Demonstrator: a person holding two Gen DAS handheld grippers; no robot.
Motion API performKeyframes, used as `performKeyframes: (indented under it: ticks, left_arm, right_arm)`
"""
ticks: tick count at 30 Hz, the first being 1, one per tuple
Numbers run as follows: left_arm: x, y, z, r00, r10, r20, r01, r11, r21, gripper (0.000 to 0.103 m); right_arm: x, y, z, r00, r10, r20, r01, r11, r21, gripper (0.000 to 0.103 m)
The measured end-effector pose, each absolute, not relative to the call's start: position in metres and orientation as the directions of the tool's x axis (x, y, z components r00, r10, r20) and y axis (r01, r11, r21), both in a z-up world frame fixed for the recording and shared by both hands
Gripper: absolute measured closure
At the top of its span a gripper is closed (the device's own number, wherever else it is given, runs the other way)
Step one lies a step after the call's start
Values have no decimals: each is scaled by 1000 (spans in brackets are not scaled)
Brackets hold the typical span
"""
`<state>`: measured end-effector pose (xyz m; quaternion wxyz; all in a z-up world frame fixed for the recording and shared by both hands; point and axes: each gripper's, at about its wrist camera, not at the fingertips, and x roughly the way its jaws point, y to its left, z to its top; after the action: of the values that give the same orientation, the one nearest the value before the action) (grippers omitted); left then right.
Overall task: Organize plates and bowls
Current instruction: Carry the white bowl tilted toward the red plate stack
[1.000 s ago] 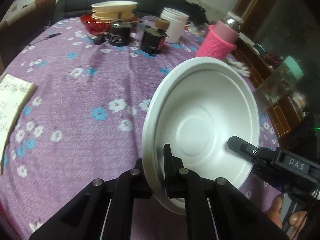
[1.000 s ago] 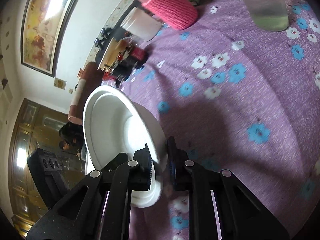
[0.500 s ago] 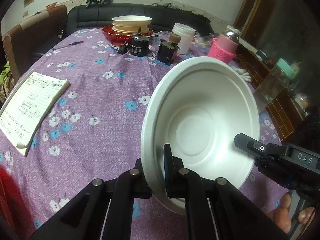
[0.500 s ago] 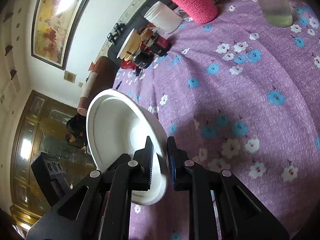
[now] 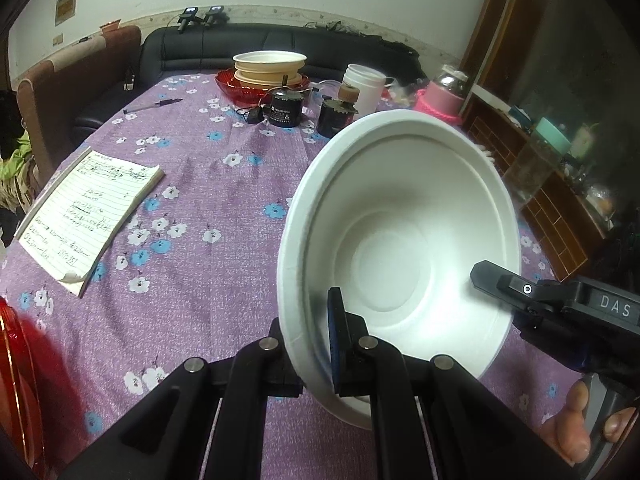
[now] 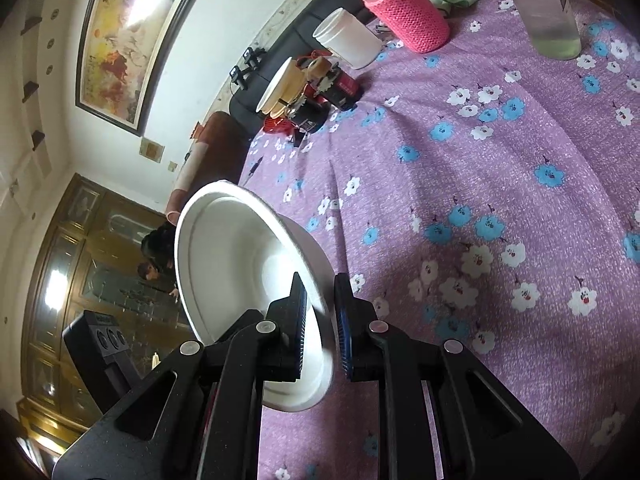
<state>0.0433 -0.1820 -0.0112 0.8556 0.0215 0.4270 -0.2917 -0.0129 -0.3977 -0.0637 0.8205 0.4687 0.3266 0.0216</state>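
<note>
Your left gripper (image 5: pixel 312 344) reaches forward and a little upward, its two black fingers drawn nearly together, one finger outside and one inside the thin wall pinched between them. The inner finger's (image 5: pixel 340 344) blue-edged pad presses flat against that wall. Your right gripper (image 6: pixel 320 320) comes in from the other side and is rolled strongly sideways; its ribbed pads (image 6: pixel 300 320) face each other with a narrow gap, closed across the same rim. From the left wrist view, the right gripper's dark body sits to the right of your left fingers, and your right hand (image 5: pixel 580 432) wraps its handle below, thumb and fingertips showing.
</note>
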Motion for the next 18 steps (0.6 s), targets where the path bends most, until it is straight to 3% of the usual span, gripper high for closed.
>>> performKeyframes:
  ticks: [18]
  left_arm:
    - [28,-144,4,514,-484,-709,487,844,-223,95]
  right_arm:
    - [-21,-365,-42,791,363,-492,217,586,780,88]
